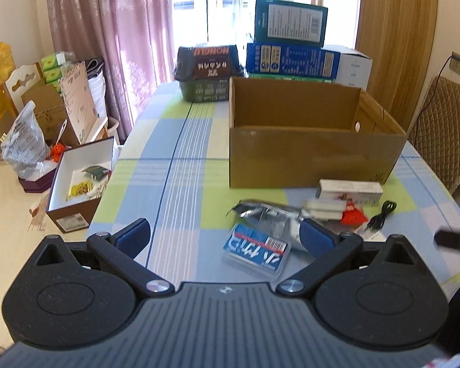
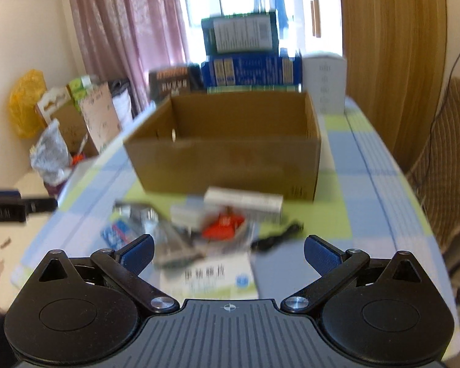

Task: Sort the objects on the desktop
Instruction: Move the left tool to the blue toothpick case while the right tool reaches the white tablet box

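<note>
While both tools tilt down toward counter (image 1: 174, 141), left tool (image 1: 225, 234) stands spread wide, empty, above blue card pack (image 1: 256, 250). Right tool (image 2: 228, 253) likewise spread wide, empty, above white booklet (image 2: 211, 277). Small objects clustered just before cardboard box (image 1: 309, 159); black cable (image 1: 380, 214) at cluster's right.

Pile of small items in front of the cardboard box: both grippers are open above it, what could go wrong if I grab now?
1. The silver foil pouch, blue card pack and red packet overlap, so the left gripper may pinch two things at once.
2. The thin black cable could snag or slip out.
3. The right gripper works the same pile, so the two could collide.
</note>
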`<state>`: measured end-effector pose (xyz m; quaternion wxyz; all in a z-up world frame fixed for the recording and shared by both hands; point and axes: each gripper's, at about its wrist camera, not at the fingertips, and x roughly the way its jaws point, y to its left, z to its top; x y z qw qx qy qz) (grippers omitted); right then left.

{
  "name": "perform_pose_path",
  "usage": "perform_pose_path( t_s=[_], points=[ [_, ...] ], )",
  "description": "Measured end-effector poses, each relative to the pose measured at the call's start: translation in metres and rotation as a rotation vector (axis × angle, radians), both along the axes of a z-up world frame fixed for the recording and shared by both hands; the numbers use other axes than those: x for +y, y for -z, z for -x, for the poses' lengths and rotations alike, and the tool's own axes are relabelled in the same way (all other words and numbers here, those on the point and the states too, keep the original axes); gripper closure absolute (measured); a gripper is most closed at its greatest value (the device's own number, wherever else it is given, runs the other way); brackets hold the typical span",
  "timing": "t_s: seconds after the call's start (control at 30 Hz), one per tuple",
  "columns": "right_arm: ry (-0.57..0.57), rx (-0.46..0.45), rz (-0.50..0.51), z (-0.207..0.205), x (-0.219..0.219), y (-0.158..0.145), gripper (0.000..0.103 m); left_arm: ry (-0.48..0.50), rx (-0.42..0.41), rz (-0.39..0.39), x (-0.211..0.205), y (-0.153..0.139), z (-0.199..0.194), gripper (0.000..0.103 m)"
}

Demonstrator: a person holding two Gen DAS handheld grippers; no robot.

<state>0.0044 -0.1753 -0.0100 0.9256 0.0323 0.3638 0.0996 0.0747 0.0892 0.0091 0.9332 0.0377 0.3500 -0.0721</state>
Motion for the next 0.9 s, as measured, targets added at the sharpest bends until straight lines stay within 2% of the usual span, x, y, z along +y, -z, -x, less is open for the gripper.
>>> perform_pose_path(
  t_s=[0.27,0.43,0.67,0.8,0.9],
  points=[
    [-0.023,0.080,0.063,0.003,0.022,0.045,0.002,0.024,0.067,0.003,0.011,0.037,-0.016,0.001],
    [-0.029,0.118,0.083,-0.007,0.033,0.068,0.002,0.081,0.112,-0.010,0.012,0.061,-0.028,0.001],
    [-0.064,0.142,0.124,-0.024,0.056,0.095,0.002,0.106,0.144,0.001,0.016,0.078,-0.047,0.001],
    [-0.044,0.123,0.180,-0.032,0.062,0.106,0.002,0.116,0.158,0.002,0.015,0.086,-0.052,0.001],
    [-0.031,0.143,0.194,-0.035,0.056,0.110,0.002,0.120,0.168,0.005,0.014,0.091,-0.055,0.001]
  ],
)
